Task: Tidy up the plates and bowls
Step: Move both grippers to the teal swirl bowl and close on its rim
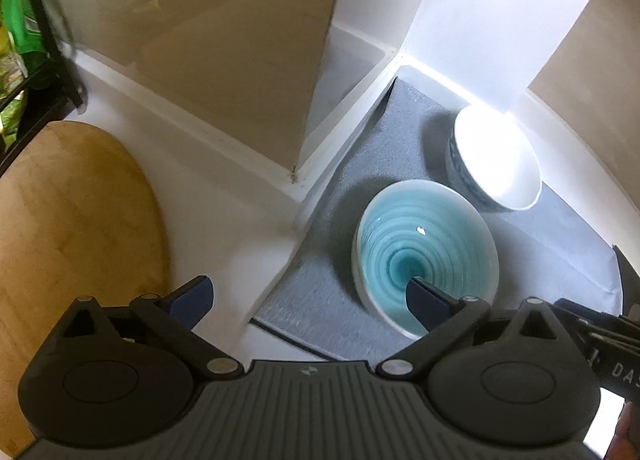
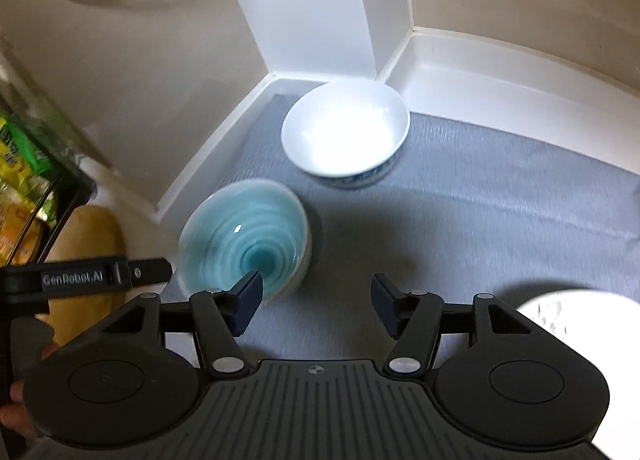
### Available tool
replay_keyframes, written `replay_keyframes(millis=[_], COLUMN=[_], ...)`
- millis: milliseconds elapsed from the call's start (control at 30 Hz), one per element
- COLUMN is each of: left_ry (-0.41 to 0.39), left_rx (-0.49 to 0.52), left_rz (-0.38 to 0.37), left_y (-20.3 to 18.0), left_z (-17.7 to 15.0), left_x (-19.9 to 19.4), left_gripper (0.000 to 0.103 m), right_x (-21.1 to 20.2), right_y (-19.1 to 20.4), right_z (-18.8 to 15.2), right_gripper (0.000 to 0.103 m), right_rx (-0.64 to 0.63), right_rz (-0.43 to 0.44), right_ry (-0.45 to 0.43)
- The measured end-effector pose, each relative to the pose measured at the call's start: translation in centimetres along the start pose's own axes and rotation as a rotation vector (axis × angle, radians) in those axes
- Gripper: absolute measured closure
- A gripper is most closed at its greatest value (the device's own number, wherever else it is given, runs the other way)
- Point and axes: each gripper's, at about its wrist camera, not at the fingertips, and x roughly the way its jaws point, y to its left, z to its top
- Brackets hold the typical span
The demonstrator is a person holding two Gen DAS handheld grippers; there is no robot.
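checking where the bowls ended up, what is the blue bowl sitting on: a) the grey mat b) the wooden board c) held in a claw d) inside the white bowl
a: the blue bowl stands alone on the grey mat, apart from the white bowl, with no claw gripping it.

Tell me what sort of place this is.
Probably a home kitchen corner: a blue bowl and a white bowl stand on a grey mat, with a wooden board and food packets nearby.

Turquoise ringed bowl, grey mat
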Motion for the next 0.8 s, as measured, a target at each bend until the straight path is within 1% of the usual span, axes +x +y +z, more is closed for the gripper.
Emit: replay_keyframes(millis=[133, 233, 467, 800], left_ry=[0.022, 0.037, 0.083, 0.107], left_rx=[-0.006, -0.008, -0.010, -0.007], left_rz=[0.019, 0.036, 0.045, 0.060], left_y=[-0.7, -0.9, -1.3, -1.8], left_z=[0.7, 1.2, 1.7, 2.1], left_x=[1.6, 2.8, 5.2, 7.0], left_gripper=[0.001, 0.001, 0.001, 0.001], right_x=[2.0, 3.4, 6.6, 8.9], right_y=[0.0, 0.0, 0.1, -0.1], right_z=[1.1, 1.8, 2.3, 2.7], right_gripper=[0.040, 0.040, 0.040, 0.040], right_rx=[-0.002, -0.008, -0.011, -0.017], right_rz=[-0.006, -0.017, -0.040, -0.051], right_ry=[0.003, 0.020, 0.065, 0.091])
